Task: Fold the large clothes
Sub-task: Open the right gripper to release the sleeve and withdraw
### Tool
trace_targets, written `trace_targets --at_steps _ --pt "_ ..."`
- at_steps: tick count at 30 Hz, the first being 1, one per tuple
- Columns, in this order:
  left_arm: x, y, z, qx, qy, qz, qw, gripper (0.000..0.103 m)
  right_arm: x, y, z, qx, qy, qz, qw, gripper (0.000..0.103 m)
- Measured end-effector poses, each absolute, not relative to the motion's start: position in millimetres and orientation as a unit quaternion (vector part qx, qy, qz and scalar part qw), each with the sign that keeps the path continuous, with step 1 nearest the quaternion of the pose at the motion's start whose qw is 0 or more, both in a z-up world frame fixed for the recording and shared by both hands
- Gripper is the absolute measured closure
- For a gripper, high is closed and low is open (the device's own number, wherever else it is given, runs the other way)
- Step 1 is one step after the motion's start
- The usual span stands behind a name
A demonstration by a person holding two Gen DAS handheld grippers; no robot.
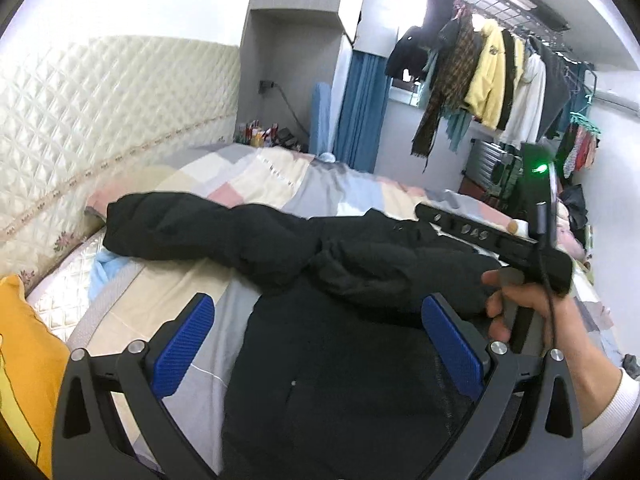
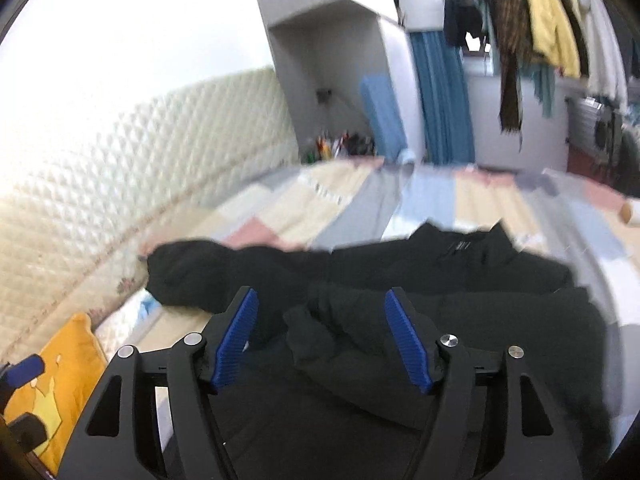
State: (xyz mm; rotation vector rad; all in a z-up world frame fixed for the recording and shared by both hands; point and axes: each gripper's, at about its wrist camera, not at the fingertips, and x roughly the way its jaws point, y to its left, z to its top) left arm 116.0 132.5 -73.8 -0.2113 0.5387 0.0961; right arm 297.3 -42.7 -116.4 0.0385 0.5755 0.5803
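Observation:
A large black padded jacket (image 1: 320,360) lies spread on the bed. One sleeve (image 1: 192,228) stretches left toward the headboard; the other sleeve (image 1: 392,276) lies folded across the chest. My left gripper (image 1: 316,340) is open and empty just above the jacket's body. The right gripper's black body (image 1: 496,236) and the hand holding it show at the right in the left wrist view. In the right wrist view the jacket (image 2: 460,320) fills the lower half. My right gripper (image 2: 322,340) is open and empty over the folded sleeve (image 2: 344,328). That view is motion-blurred.
The bed has a pastel patchwork cover (image 1: 280,176) and a quilted cream headboard (image 1: 100,120) on the left. A yellow pillow (image 1: 24,360) lies at the near left. Clothes hang on a rack (image 1: 492,76) at the back right. A cluttered bedside shelf (image 1: 264,132) stands behind the bed.

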Motion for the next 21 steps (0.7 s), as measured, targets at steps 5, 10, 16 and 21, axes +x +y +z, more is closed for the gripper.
trace_targets --at_steps 5,10,16,21 --pt "95.3 115.8 -49.6 -0.104 0.237 0.038 0.965 0.000 256.0 -76.3 -69.8 0.018 0.233 0.272 0.933 0.029" --pt "78.2 99.2 -40.4 -0.105 0.216 0.029 0.970 0.000 216.8 -109.6 -53.1 0.006 0.203 0.251 0.946 0.028" --pt "65.6 83.4 -42.3 -0.099 0.208 0.015 0.973 0.000 172.5 -150.1 -61.0 0.015 0.184 0.224 0.957 0.028" --pt "57.1 73.6 -48.7 -0.093 0.200 0.006 0.975 0.000 132.7 -176.6 -75.6 0.017 0.168 0.206 0.964 0.026"
